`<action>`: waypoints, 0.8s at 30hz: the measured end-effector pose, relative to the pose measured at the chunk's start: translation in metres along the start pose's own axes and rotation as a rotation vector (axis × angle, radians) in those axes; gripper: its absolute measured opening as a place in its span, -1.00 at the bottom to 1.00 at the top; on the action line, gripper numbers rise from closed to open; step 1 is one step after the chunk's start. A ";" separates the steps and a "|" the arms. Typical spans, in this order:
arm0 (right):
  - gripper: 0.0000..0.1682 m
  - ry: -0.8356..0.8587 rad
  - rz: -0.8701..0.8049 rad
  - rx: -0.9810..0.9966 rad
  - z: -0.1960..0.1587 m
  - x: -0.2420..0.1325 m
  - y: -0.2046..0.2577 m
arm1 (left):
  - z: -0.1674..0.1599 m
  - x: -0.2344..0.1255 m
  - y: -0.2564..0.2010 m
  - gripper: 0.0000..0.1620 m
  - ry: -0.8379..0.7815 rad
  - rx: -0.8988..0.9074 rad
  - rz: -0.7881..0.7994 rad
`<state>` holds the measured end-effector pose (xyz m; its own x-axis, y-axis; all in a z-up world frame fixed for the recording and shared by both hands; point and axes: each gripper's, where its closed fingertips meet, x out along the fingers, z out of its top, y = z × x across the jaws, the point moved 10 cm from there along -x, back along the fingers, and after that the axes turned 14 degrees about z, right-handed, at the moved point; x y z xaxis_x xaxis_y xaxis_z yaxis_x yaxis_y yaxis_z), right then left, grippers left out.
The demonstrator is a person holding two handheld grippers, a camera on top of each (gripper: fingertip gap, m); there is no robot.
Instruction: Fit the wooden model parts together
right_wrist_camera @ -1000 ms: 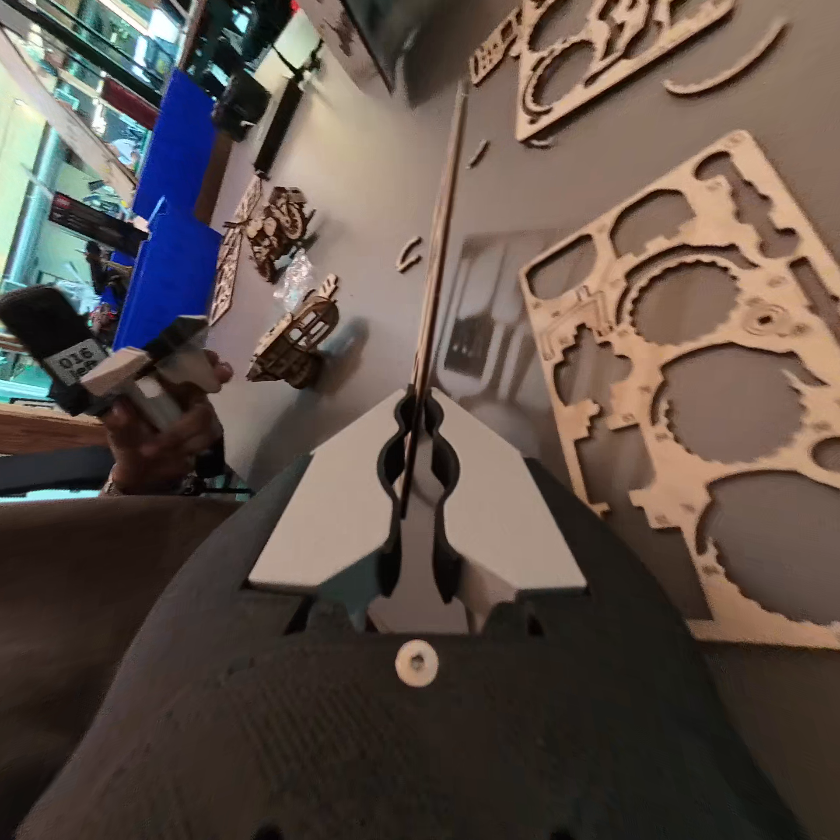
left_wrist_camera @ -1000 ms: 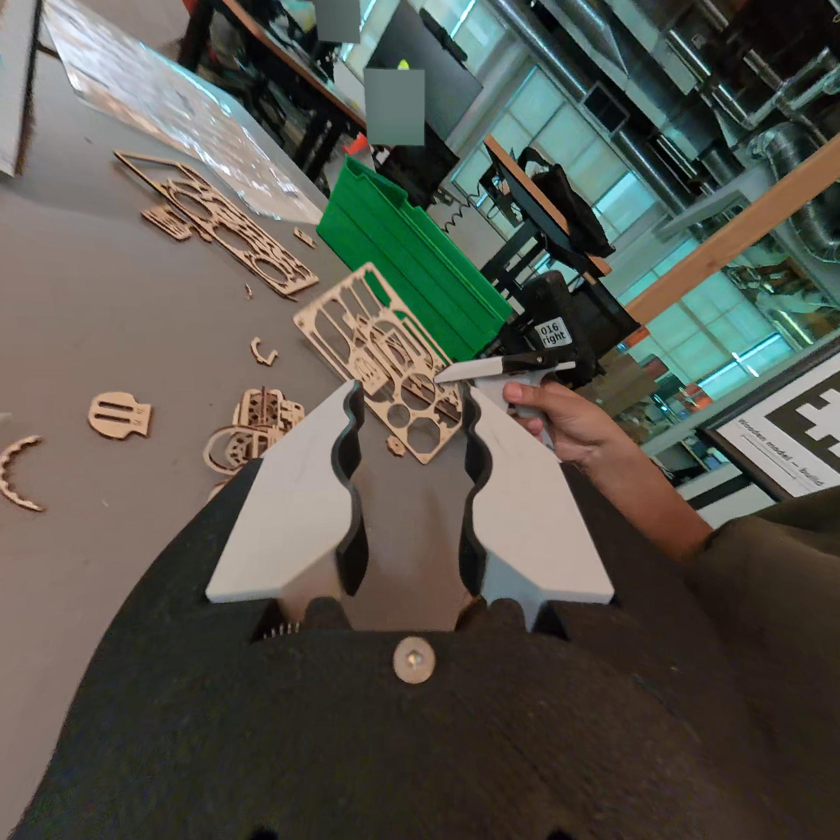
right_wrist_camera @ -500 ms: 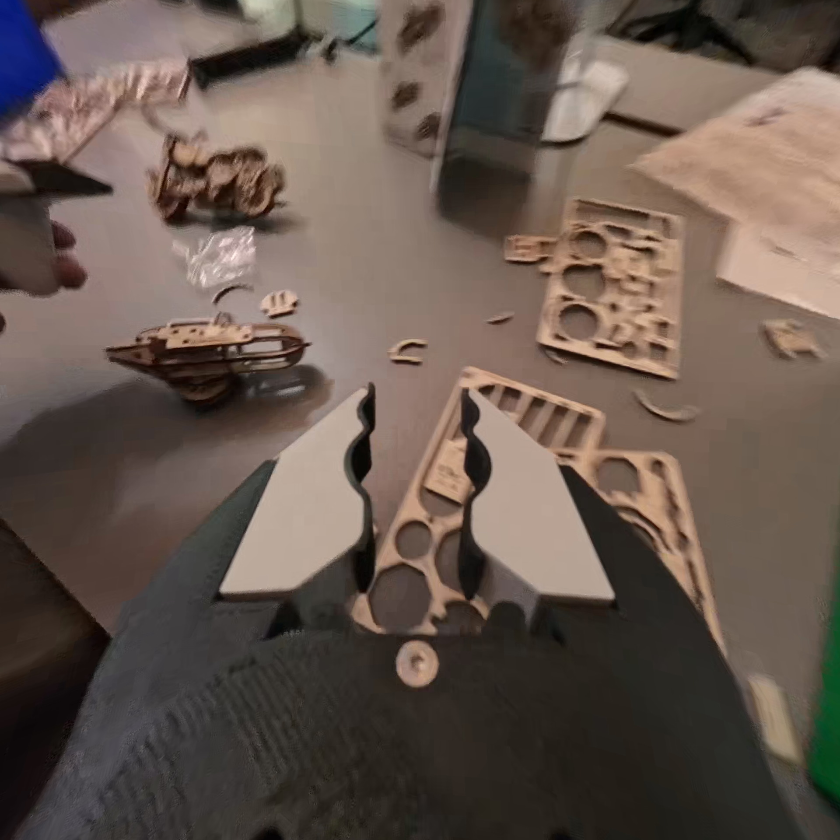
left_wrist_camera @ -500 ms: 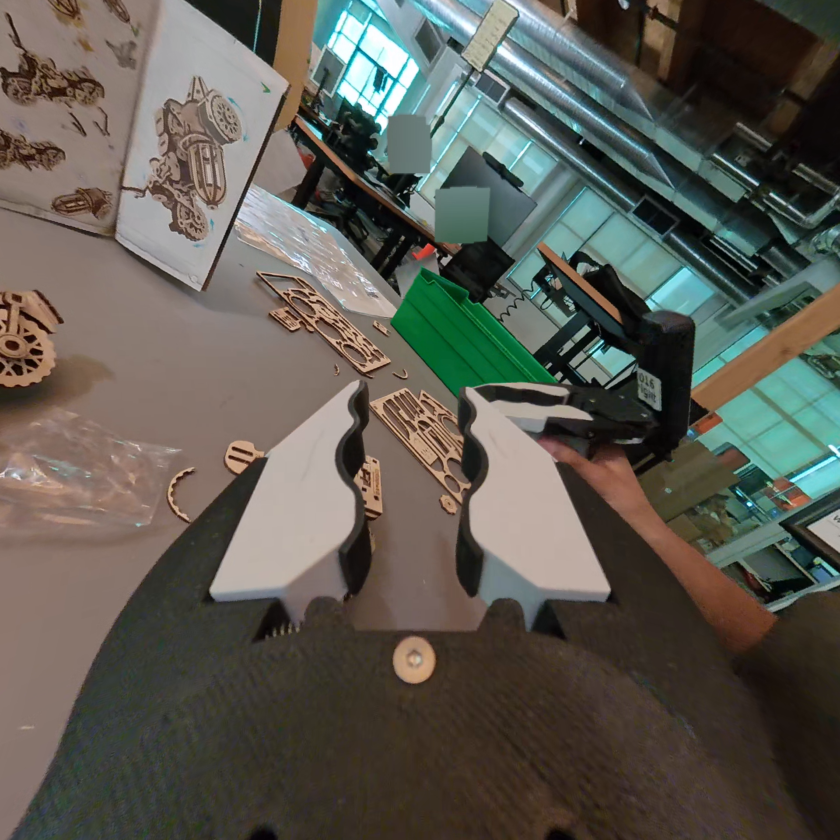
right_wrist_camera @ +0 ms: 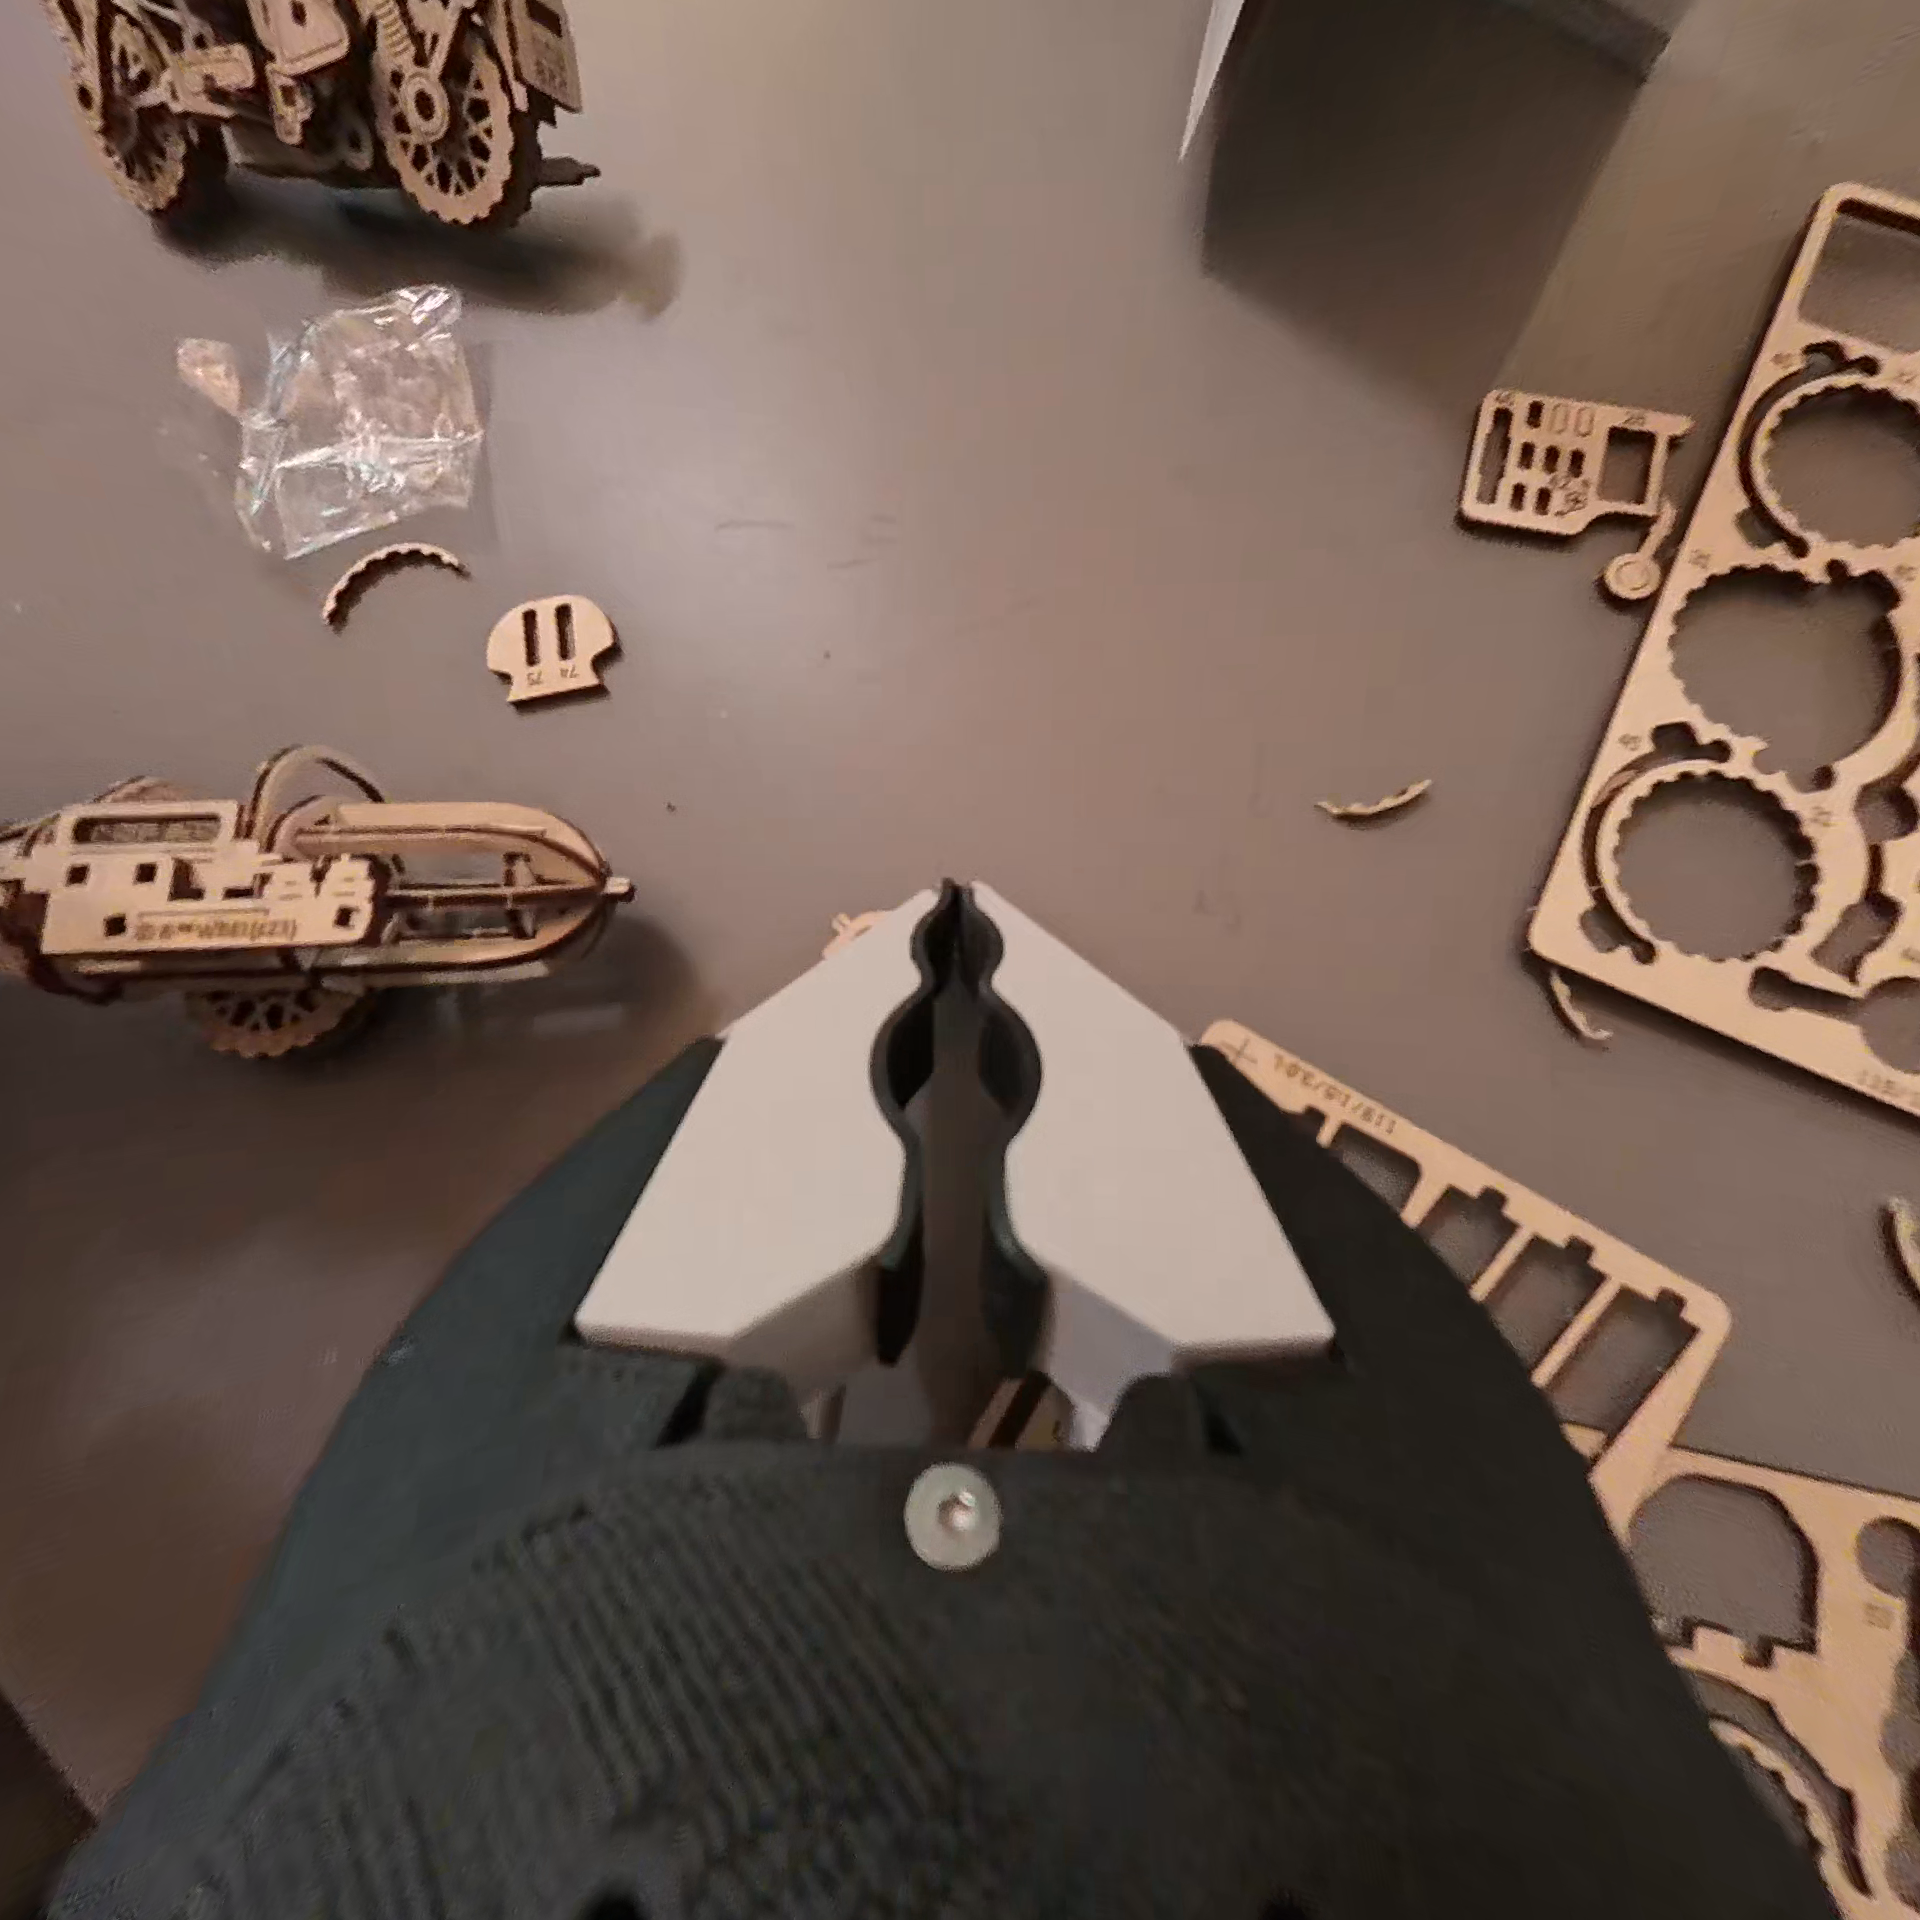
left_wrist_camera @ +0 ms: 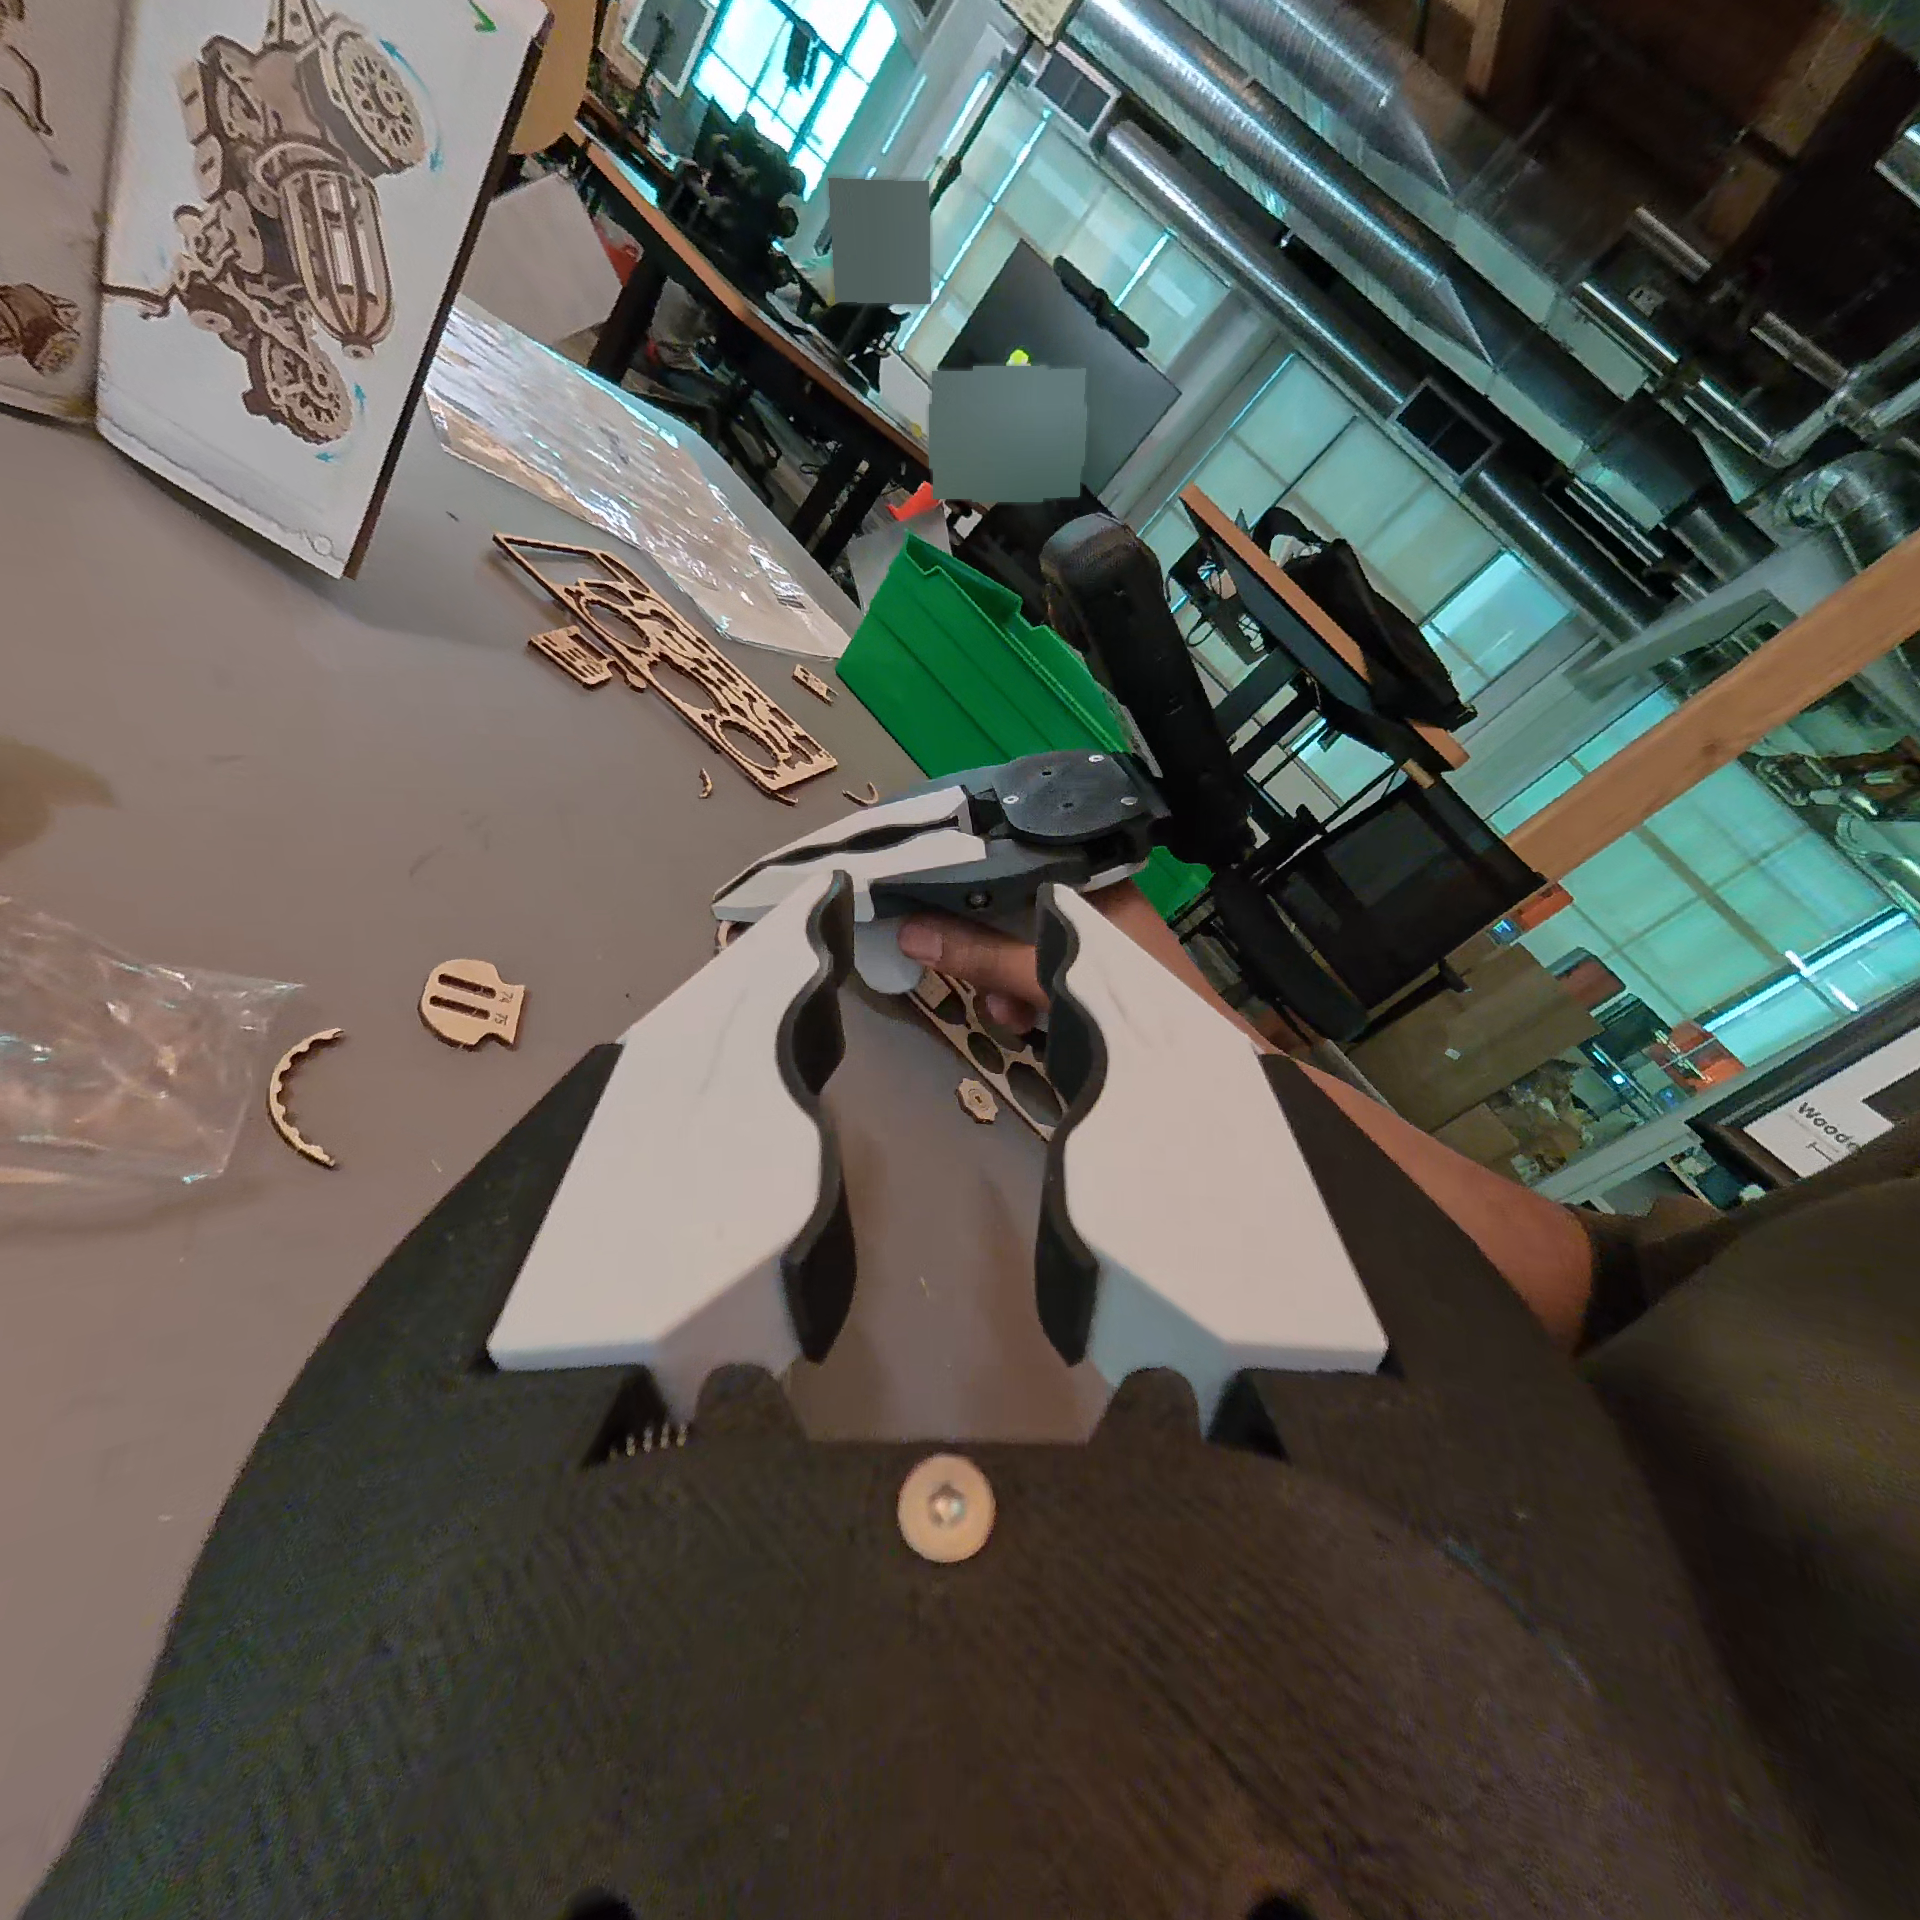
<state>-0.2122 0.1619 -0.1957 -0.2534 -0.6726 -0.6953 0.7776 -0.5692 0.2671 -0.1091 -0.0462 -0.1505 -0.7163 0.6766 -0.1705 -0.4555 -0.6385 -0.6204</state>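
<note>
My left gripper (left_wrist_camera: 940,914) is open and empty, held above the grey table. My right gripper (right_wrist_camera: 954,896) is shut, its tips close over the table, and I see nothing between them. It also shows in the left wrist view (left_wrist_camera: 831,862), just beyond my left fingertips. A small wooden bit (right_wrist_camera: 847,925) peeks out beside the right tip. A half-built wooden model (right_wrist_camera: 291,904) with a toothed wheel lies to its left. A slotted round piece (right_wrist_camera: 551,655) (left_wrist_camera: 473,1003) and a toothed arc (right_wrist_camera: 390,577) (left_wrist_camera: 296,1096) lie loose.
Laser-cut sheets lie at the right (right_wrist_camera: 1766,727) and under my right gripper (right_wrist_camera: 1507,1247). A finished motorcycle model (right_wrist_camera: 312,83) and a plastic bag (right_wrist_camera: 353,436) are at the far left. A printed box (left_wrist_camera: 281,260) and a green bin (left_wrist_camera: 966,675) stand at the back. There is about 15 cm between the tips of the two grippers. My right gripper's tips are some 10 cm from the slotted round piece (right_wrist_camera: 551,655). Seen from the left wrist view (left_wrist_camera: 483,1000) as well.
My right gripper let go of the thin sheet it held on edge, opened, then shut while swinging down over the table. My left gripper stayed open and tilted up.
</note>
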 end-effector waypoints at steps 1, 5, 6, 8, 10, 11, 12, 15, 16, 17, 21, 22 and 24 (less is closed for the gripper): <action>-1.00 0.002 0.006 -0.006 -0.001 -0.001 0.001 | 0.000 0.000 0.000 -0.59 0.002 -0.003 -0.003; -1.00 -0.087 0.037 -0.053 0.003 -0.017 0.010 | -0.001 0.000 -0.001 -0.61 0.003 0.001 -0.003; -1.00 -0.125 0.053 -0.068 0.005 -0.023 0.013 | -0.001 0.000 -0.001 -0.61 0.002 0.007 0.001; -1.00 -0.190 0.056 -0.081 0.008 -0.037 0.017 | -0.001 0.000 0.000 -0.61 0.000 0.009 0.008; -1.00 -0.210 0.044 -0.085 0.006 -0.047 0.018 | 0.000 -0.001 0.002 -0.62 -0.004 0.001 0.015; -0.97 -0.201 0.031 -0.093 0.004 -0.048 0.018 | 0.000 -0.001 0.003 -0.63 -0.005 -0.003 0.017; -0.92 -0.179 0.023 -0.099 0.002 -0.046 0.017 | 0.000 -0.001 0.003 -0.63 -0.006 -0.005 0.019; -0.76 -0.081 0.070 -0.081 -0.004 -0.023 0.021 | -0.002 0.001 0.002 -0.64 0.000 0.013 0.021; -0.71 -0.045 0.082 -0.080 -0.006 -0.014 0.023 | -0.003 0.001 0.000 -0.64 0.005 0.024 0.020; -0.66 -0.007 0.082 -0.091 -0.008 -0.007 0.025 | -0.004 0.001 -0.001 -0.64 0.009 0.034 0.018; -0.85 0.050 0.010 -0.180 -0.007 0.003 0.028 | -0.004 0.001 -0.003 -0.64 0.010 0.067 0.021; -0.90 0.052 0.012 -0.172 -0.007 0.003 0.028 | -0.004 0.001 -0.003 -0.64 0.010 0.067 0.021; -0.96 0.053 0.028 -0.160 -0.007 0.002 0.026 | -0.003 0.001 -0.002 -0.64 0.010 0.054 0.018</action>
<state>-0.1881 0.1491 -0.1945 -0.2032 -0.6589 -0.7243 0.8669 -0.4649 0.1798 -0.1070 -0.0434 -0.1523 -0.7192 0.6685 -0.1891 -0.4705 -0.6690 -0.5754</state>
